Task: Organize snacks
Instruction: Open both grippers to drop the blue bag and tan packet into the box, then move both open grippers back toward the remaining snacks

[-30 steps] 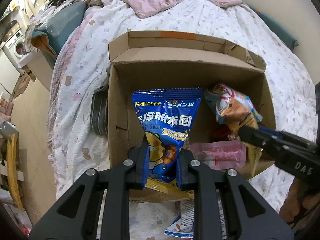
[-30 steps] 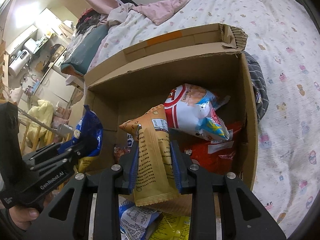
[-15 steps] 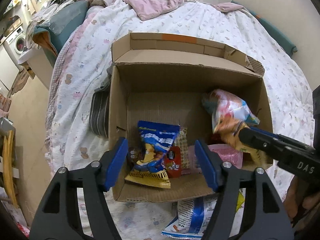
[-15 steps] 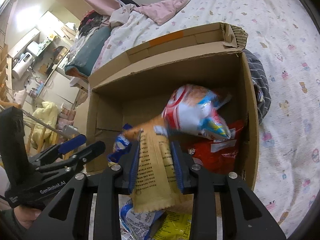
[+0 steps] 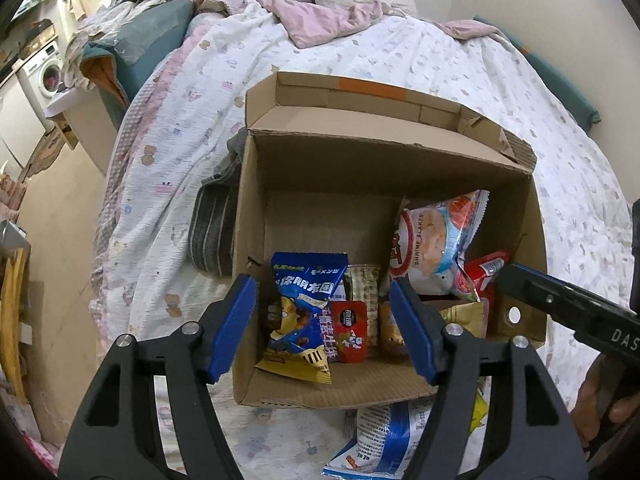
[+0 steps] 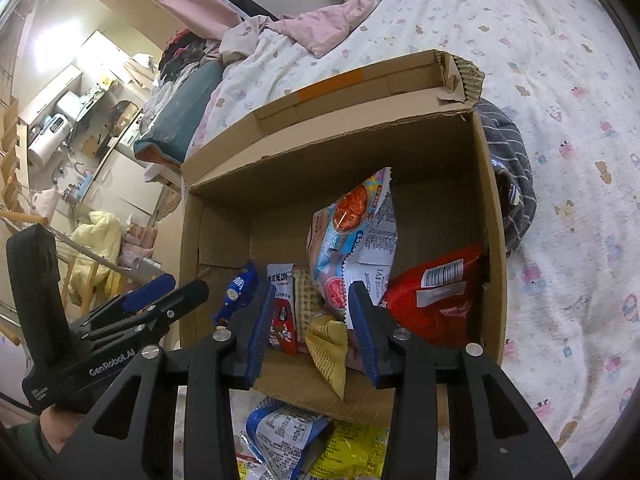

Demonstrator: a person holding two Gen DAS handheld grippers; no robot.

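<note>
An open cardboard box [image 5: 384, 160] [image 6: 224, 248] lies on the bed and holds several snack bags. A blue bag [image 5: 300, 312] [image 6: 236, 296] stands at its left, beside a small red pack [image 5: 350, 330]. A white shrimp flakes bag [image 5: 436, 248] [image 6: 356, 240] leans at the right over a red bag [image 6: 436, 292]. A tan-yellow bag [image 6: 328, 348] [image 5: 460, 316] lies at the box front. My left gripper [image 5: 324, 328] is open and empty above the box front. My right gripper [image 6: 310, 326] is open, its fingers on either side of the tan-yellow bag without touching it.
More snack bags lie on the bed before the box: a blue and white one [image 5: 380, 440] [image 6: 280, 436] and a yellow one [image 6: 352, 452]. A grey striped cloth [image 5: 212, 232] [image 6: 508, 184] sticks out from under the box. The floor drops off left of the bed.
My left gripper opened and dropped the blue bag into the box. My right gripper opened and released the tan-yellow bag, which fell to the box front. Both grippers drew back a little.
</note>
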